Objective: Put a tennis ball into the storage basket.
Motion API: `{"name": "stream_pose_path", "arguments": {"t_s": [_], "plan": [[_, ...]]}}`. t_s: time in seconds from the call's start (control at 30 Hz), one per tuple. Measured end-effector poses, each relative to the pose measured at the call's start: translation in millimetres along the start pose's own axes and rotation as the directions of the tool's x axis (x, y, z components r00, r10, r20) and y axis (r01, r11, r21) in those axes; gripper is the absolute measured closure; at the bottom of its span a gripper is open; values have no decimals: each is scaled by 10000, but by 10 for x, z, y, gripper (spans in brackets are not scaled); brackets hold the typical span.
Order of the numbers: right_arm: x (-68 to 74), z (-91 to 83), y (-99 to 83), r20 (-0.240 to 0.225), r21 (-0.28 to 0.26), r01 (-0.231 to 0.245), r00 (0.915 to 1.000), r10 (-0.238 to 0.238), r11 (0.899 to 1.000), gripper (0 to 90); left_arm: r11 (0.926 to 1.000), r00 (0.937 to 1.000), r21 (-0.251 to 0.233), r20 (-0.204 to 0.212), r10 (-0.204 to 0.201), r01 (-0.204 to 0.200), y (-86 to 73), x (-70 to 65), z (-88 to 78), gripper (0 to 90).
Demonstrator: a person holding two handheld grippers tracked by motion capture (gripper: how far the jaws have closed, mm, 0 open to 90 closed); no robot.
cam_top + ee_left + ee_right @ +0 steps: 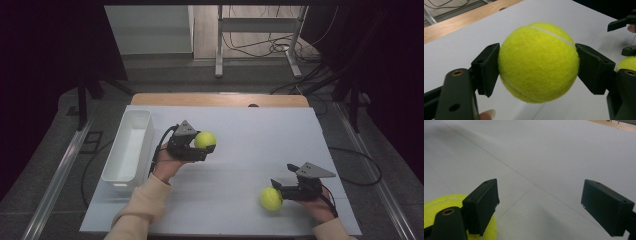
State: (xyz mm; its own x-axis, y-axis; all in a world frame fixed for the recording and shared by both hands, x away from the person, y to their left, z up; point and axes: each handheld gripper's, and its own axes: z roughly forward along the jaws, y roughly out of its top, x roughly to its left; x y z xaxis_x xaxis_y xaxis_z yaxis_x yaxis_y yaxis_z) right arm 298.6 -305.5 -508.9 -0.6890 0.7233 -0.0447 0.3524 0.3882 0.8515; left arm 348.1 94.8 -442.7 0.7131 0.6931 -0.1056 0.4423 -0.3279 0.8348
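Note:
My left gripper (204, 146) is shut on a yellow-green tennis ball (205, 138), held a little above the white table sheet left of centre. In the left gripper view both black pads press the sides of this ball (539, 57). A second tennis ball (271, 198) lies on the sheet at the front right. My right gripper (283, 175) stands open just beside it, with nothing between its jaws. In the right gripper view this ball (439, 212) sits outside and under the left jaw, and the gripper (541, 202) gapes over bare sheet.
A long white bin (129, 147) stands along the left edge of the sheet, close to my left hand. The wooden table edge (220, 99) runs along the back. A metal stand and cables are on the floor beyond.

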Motion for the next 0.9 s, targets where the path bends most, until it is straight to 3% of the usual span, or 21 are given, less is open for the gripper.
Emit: {"name": "stream_pose_path", "arguments": {"t_s": [0.9], "plan": [[1,-3,0,5,-5,25,10000,-25,10000,149,9999,9998,-119,-178,-114,112,-8,62,-79,255]]}}
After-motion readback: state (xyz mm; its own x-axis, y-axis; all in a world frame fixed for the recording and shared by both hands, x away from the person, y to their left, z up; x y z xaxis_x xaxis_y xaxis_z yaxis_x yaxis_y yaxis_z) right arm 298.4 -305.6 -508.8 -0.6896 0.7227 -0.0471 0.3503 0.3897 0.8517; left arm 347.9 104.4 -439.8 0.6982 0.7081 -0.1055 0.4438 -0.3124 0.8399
